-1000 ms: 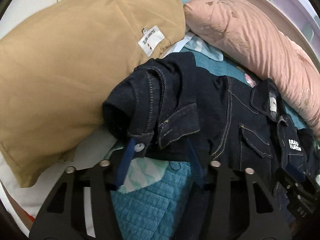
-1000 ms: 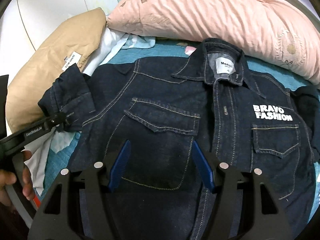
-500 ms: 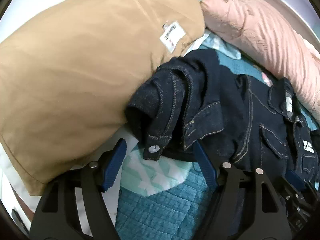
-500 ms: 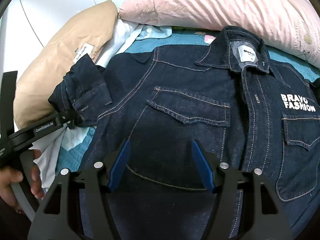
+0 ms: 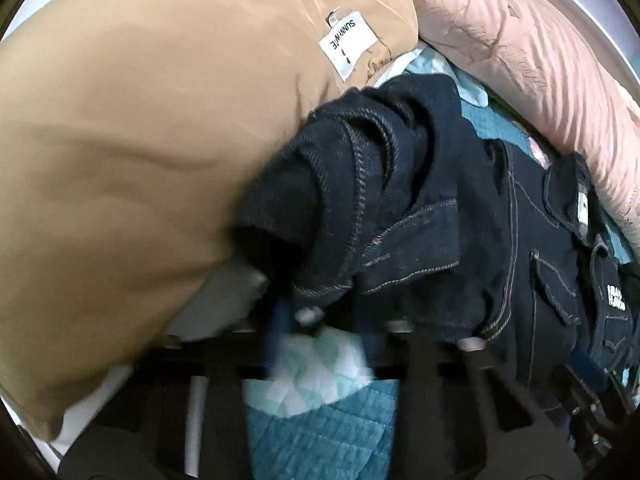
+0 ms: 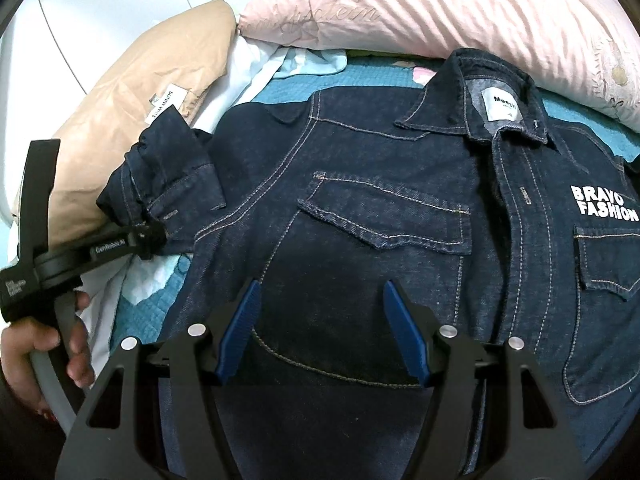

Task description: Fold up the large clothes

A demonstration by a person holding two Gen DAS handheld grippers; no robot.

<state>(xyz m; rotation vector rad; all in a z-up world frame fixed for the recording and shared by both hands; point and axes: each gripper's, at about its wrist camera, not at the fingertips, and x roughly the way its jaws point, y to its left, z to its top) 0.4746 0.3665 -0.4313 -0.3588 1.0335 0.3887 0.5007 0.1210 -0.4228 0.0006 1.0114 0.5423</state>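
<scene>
One dark denim jacket (image 6: 400, 216) lies front-up on the teal quilted bedspread (image 6: 360, 76), its long axis running from the collar, which points at the head of the bed, down to the hem at the near edge under the right gripper (image 6: 320, 332). Its left sleeve (image 6: 164, 184) is bunched up and reaches toward the bed's left edge, cuff outermost. The left gripper (image 6: 150, 236) has just been closing, and its tips sit at that cuff (in its own blurred view the blue fingers (image 5: 280, 320) stand close together with the cuff's edge between them); whether the pads already press the cloth I cannot tell. The person's hand (image 6: 44, 340) holds its handle at the bed's left edge. The right gripper hovers with jaws spread wide over the jacket's lower front, nothing between them. Two pillows crowd the jacket: one tan pillow (image 5: 160, 140) lies against the bunched sleeve at the left edge, and one pink pillow (image 6: 440, 4) lies across the head of the bed just behind the collar. A pale blue and white cloth (image 6: 308, 60) is tucked between the two pillows.
</scene>
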